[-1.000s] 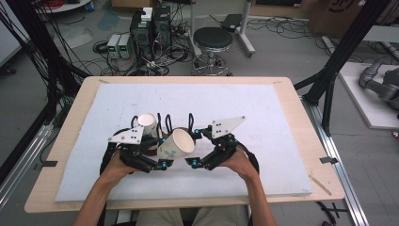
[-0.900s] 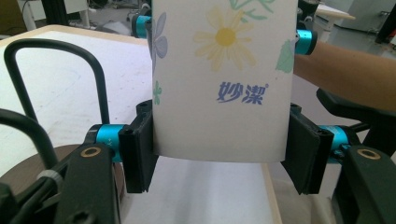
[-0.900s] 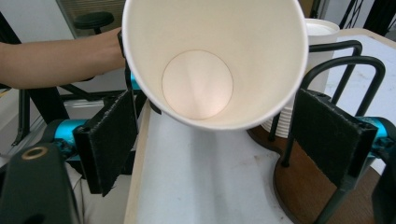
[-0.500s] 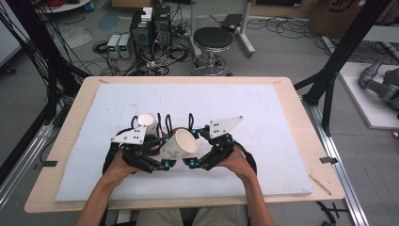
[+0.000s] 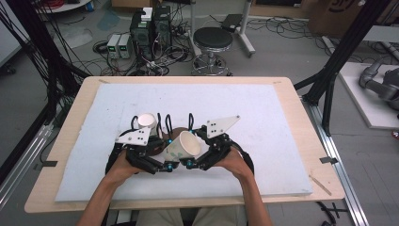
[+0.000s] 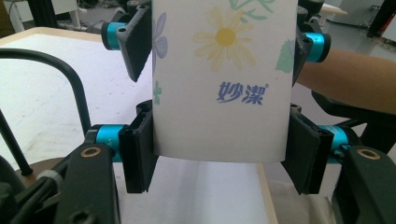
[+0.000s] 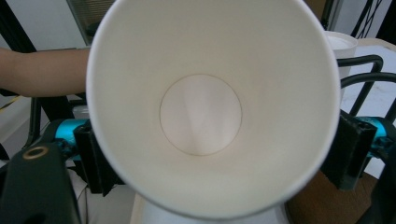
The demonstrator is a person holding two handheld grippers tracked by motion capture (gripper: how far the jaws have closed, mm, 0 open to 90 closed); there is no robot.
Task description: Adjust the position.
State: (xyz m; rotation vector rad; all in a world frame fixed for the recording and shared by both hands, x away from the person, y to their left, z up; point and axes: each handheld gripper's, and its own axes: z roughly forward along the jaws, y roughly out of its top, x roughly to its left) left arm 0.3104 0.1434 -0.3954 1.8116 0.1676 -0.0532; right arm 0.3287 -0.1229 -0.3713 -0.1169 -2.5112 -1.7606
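Note:
A white paper cup [image 5: 183,146] with a flower print is held tilted just above the white mat, its mouth towards the right hand. My left gripper [image 5: 167,165] and right gripper [image 5: 190,163] meet under it, both shut on it. In the left gripper view the cup's printed wall [image 6: 219,93] sits between my left gripper [image 6: 219,151] jaws, with the other gripper's jaws clamped higher up. The right gripper view looks straight into the cup's empty inside [image 7: 201,114], my right gripper [image 7: 223,154] pressing on both sides. A second white cup [image 5: 147,121] stands upright behind the left hand.
Black wire loops [image 5: 167,123] rise from a brown base [image 5: 175,133] just behind the held cup. The white mat [image 5: 263,122] covers most of the wooden table [image 5: 308,141]. A stool [image 5: 212,40] and electronics stand on the floor beyond.
The left hand and the cup have drifted slightly to the right. Both grips on the cup are unchanged.

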